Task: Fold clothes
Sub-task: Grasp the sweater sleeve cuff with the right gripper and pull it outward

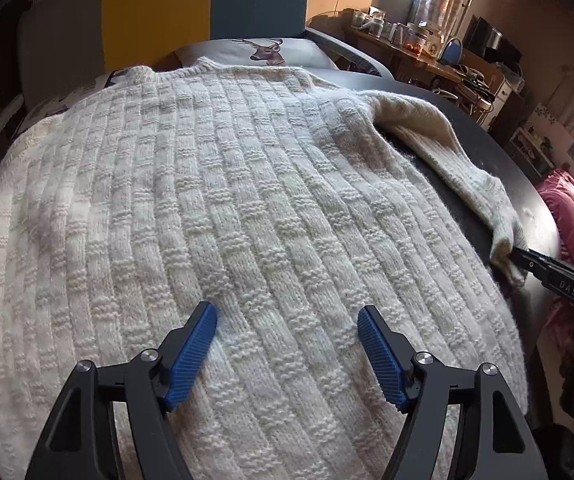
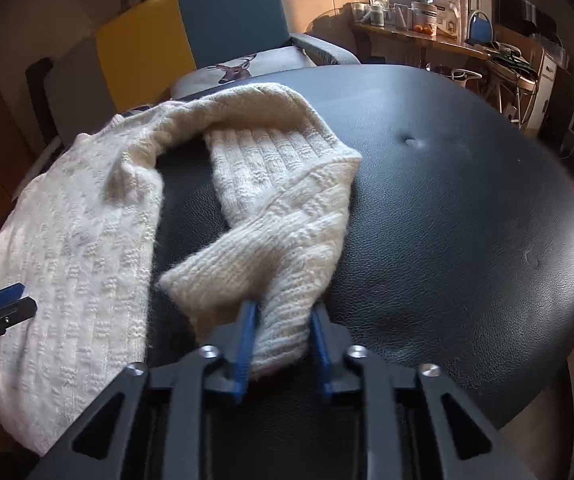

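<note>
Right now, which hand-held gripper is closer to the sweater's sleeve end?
Right. The right hand-held gripper is clamped on the sleeve cuff; the left hand-held gripper hovers open over the sweater body, away from it.

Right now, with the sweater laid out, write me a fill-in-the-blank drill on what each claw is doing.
1. The right claw is shut on the sweater's ____.
2. The left claw hangs ____ over the sweater.
3. The sweater lies on a ____ table.
4. The cushion behind shows a ____.

Missing words: sleeve; open; black; deer
</note>
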A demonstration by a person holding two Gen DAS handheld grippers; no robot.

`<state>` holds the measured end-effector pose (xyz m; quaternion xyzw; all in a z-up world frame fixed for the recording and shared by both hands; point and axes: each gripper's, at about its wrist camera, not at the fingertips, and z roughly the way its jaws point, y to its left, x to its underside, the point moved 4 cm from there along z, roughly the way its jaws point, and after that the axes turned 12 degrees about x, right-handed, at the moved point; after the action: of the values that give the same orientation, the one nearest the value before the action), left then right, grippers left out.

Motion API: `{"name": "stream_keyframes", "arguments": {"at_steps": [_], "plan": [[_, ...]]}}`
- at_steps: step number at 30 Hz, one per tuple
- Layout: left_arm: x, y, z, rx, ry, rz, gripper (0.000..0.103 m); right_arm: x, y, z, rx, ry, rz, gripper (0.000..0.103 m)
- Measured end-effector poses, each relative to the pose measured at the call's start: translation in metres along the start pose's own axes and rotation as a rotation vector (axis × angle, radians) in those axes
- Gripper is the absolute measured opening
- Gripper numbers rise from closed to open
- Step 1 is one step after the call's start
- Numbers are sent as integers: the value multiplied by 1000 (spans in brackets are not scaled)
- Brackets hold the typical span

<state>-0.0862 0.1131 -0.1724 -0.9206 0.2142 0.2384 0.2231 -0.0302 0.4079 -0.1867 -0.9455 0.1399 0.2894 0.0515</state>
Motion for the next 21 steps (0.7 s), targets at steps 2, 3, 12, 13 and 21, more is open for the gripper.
{"name": "stream_keyframes", "arguments": {"at_steps": [2, 3, 12, 13, 21], "plan": [[2, -5, 2, -23, 5, 28, 81, -5, -2, -1, -38, 13, -3, 15], [2, -6, 3, -28, 8, 35, 81, -10, -6, -5, -66, 11, 11, 14], [-3, 2, -1, 31, 10, -40, 82, -92, -126, -51, -62, -102, 269, 14], [-3, 1, -1, 30, 12, -39, 83, -93, -141, -40, -28, -69, 290, 14], [-6, -3, 3, 2, 45, 1, 85, -66, -199, -21, 61, -69, 473, 24]]}}
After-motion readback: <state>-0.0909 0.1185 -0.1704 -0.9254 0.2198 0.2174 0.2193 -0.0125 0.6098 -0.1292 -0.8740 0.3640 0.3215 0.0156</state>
